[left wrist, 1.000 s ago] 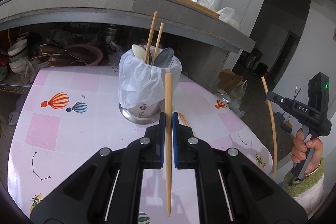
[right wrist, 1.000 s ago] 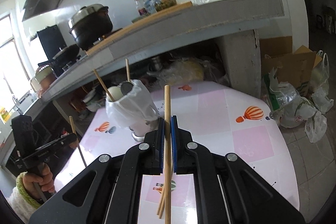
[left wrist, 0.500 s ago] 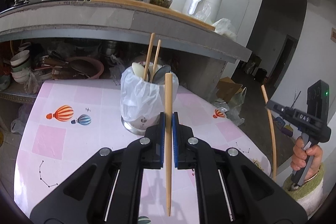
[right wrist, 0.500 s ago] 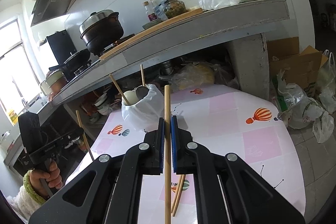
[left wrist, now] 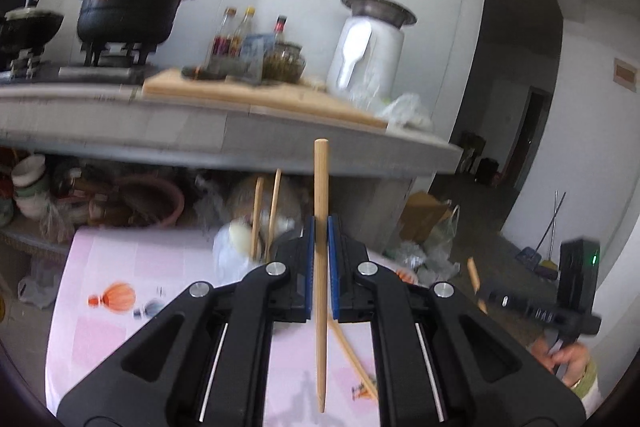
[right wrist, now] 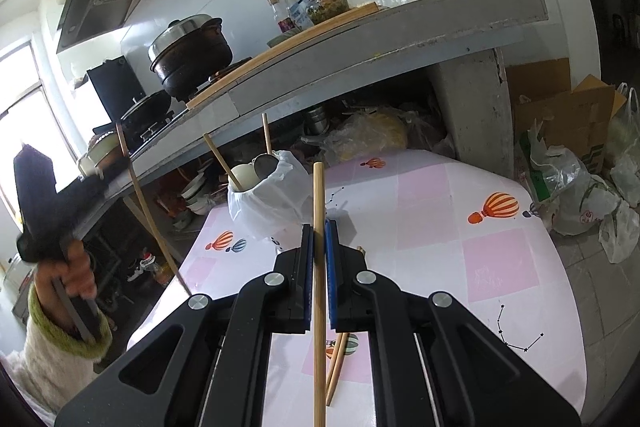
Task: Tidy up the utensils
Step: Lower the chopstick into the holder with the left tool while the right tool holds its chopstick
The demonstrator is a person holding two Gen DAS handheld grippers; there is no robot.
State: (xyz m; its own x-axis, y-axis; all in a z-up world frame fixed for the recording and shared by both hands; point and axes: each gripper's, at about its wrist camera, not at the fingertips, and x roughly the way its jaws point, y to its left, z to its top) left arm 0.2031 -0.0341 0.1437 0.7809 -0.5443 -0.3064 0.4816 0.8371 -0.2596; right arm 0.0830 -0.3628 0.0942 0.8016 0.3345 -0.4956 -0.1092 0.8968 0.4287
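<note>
Left of the holder (right wrist: 272, 201), the left gripper (left wrist: 319, 267) clamps a chopstick (left wrist: 320, 211). The holder stands on the pink tabletop (right wrist: 496, 259) below a counter (right wrist: 360, 67). Right of it, the right gripper (right wrist: 319, 267) clamps another chopstick (right wrist: 319, 267); loose chopsticks (right wrist: 336, 363) lie nearby.

One plain wooden chopstick (left wrist: 320, 211) stands upright, pinched mid-length; a second (right wrist: 319, 267) does likewise. Two more lean from the bag-lined utensil holder (right wrist: 276, 199) with spoons. Another pair (right wrist: 335, 363) lies flat on the table.
</note>
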